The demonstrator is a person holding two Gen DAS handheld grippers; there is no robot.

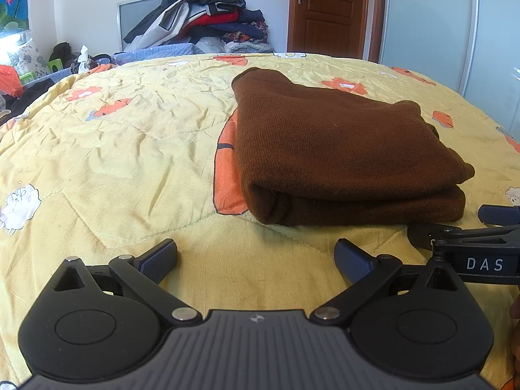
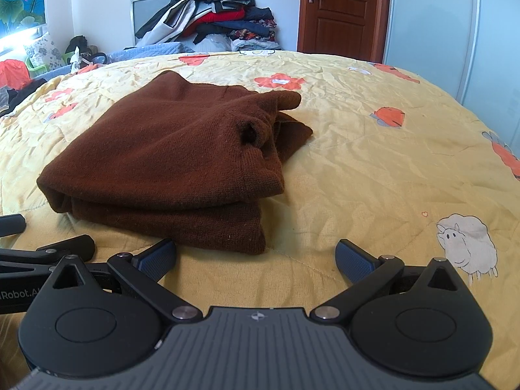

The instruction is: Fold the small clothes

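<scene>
Nearest me, both tongs hang just above the quilt with nothing in them: the left gripper has its jaws spread wide, and the right gripper is just as wide, the two side by side and close enough that each shows at the edge of the other's view. That closeness is the first worry, I'd say; swing either one inward and they could knock together. Just beyond their tips lies the brown sweater, folded into a thick stack on the yellow bed cover, the fold edge facing the tongs. On its right side the layers are uneven, with a rolled cuff or neck opening poking out and a flap trailing behind. A pinch there would likely catch only the top layer and drag the stack open, and the slippery-looking quilt may bunch under a low approach. Farther back, the clothes pile against the wall sits well apart.
</scene>
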